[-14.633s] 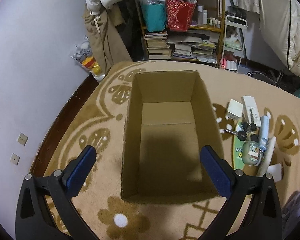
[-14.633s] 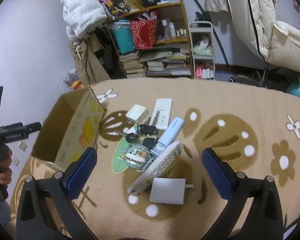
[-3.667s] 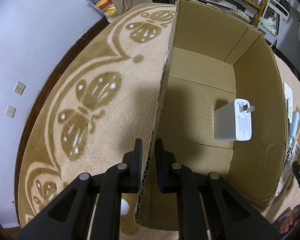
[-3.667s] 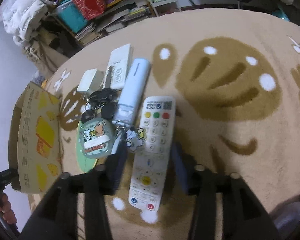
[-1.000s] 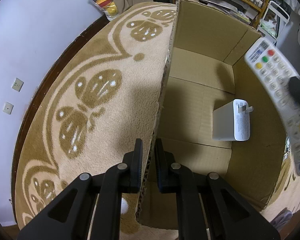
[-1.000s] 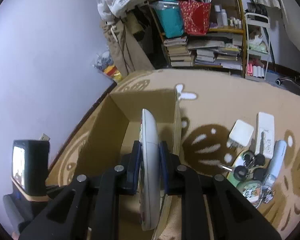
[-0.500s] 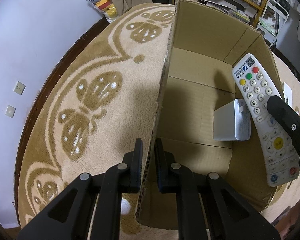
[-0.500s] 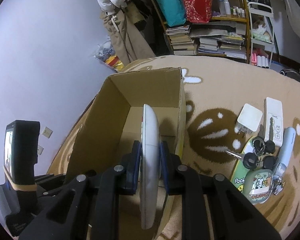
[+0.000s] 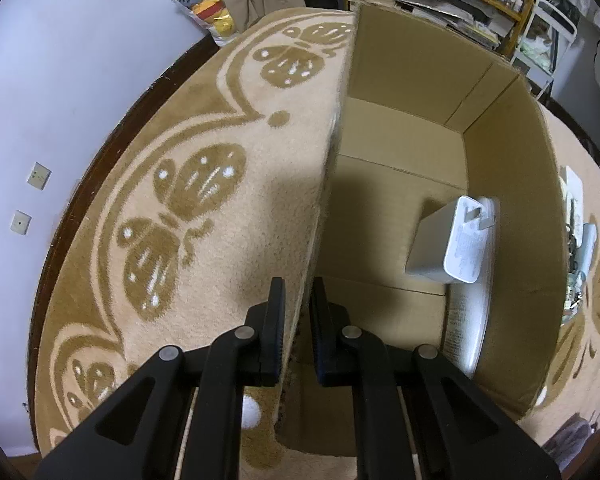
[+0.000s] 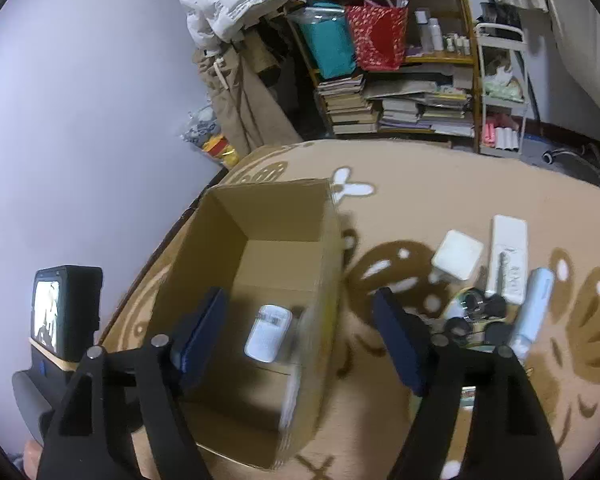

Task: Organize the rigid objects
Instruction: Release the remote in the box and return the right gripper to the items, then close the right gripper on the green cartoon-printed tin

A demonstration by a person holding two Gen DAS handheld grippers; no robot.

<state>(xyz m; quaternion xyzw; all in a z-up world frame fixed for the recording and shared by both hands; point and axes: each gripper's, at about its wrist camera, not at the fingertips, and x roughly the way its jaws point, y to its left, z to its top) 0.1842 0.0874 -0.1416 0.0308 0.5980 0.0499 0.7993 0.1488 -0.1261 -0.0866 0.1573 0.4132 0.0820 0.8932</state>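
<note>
Clamping the near left wall of the cardboard box [image 9: 332, 200], the left tongs [image 9: 298, 304] were seen clenched on that wall, one black finger outside and one inside. The box stood on the patterned carpet [image 9: 204, 184]. Inside it, a white charger [image 9: 452, 240] was seen lying on the floor of the box against the wall at about 3 o'clock, and the remote control [image 9: 470, 320] was seen as a pale blurred strip standing along that same wall, just below the charger. The right tongs [image 10: 300, 332] were held above the open box; their jaws had just been opening and stood released, with nothing pressed between the pads. In the right wrist view, the remote control [image 10: 294, 376] appeared blurred against the inner wall. At about 3 o'clock from the box, a white adapter [image 10: 458, 254], a white power strip [image 10: 508, 256], a pale blue case [image 10: 534, 304] and black keys [image 10: 476, 312] were left on the carpet, close together.
</note>
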